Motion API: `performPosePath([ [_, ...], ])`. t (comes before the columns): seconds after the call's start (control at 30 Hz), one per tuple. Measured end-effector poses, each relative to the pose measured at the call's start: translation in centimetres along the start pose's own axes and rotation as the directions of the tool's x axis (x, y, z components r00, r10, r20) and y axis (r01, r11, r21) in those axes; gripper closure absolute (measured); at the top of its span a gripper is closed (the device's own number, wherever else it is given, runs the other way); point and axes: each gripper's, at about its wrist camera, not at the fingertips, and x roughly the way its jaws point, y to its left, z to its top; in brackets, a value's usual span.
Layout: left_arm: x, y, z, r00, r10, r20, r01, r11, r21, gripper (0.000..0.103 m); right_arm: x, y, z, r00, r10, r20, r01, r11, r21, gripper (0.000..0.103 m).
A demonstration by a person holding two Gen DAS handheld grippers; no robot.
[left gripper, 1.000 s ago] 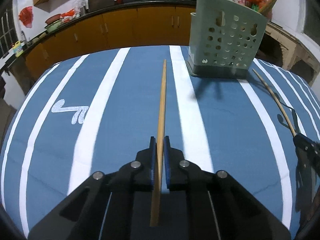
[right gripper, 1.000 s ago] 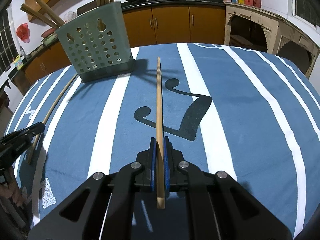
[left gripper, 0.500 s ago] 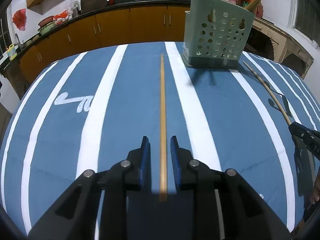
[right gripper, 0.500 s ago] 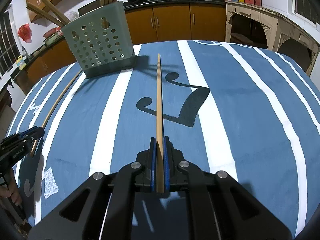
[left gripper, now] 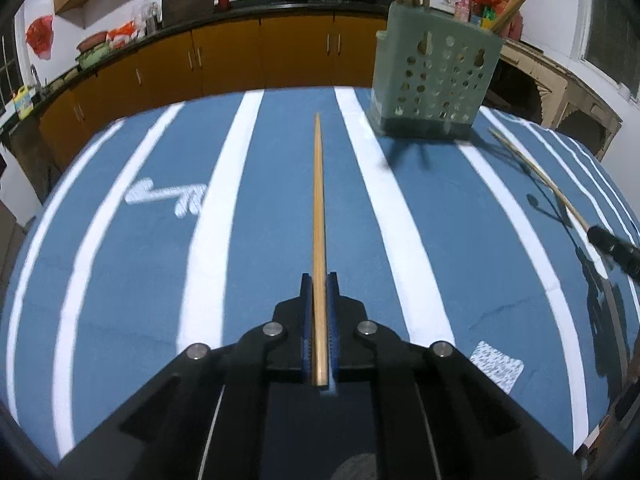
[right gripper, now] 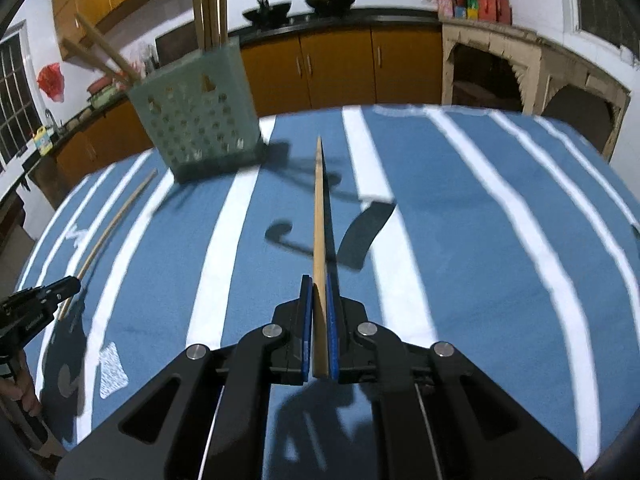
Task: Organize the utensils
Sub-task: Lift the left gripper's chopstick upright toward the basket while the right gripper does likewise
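Jaws of both grippers, left (left gripper: pixel 319 312) & right (right gripper: pixel 319 312), clamp one chopstick each near its butt, so long tips may snag holder (right gripper: pixel 200 120) rim & twist loose.

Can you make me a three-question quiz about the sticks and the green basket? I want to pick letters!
1. Where is the green basket?
A. on the striped cloth
B. on the floor
C. in a claw

2. How many chopsticks are being held?
A. none
B. two
C. five

3. How is the left claw?
A. wide open
B. shut on a chopstick
C. holding a spoon

Answers: 1 A, it stands on the blue and white cloth. 2 B, the left chopstick and the right chopstick, one per claw. 3 B, its blue pads press the stick, like the right claw.
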Motion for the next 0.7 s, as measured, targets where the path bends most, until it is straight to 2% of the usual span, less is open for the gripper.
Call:
performPosePath([
  [0.17,-3.0,0.0,1.6,0.996,-0.004,0.088,0.000,0.999,0.047,0.095,-2.8,-0.5,1.8,0.995,-0.021,0.101,0.022,1.000,-0.008,0.095],
  [0.33,-6.4,0.4,3.5,0.983,-0.021,0.183,0.011,0.999,0.053,0.095,-5.0,-1.1,3.5,0.983,-0.025,0.183,0.025,1.000,0.001,0.095],
  [0.5,-9.8,0.8,5.7,0.956,-0.046,0.291,0.036,0.999,0.040,0.095,-6.9,-1.3,5.1,0.967,-0.016,0.254,0.015,1.000,0.006,0.095],
  [0.7,-12.7,0.7,7.7,0.924,-0.077,0.374,0.073,0.997,0.025,0.095,-8.7,-1.0,6.8,0.947,0.010,0.322,-0.011,1.000,0.003,0.095],
])
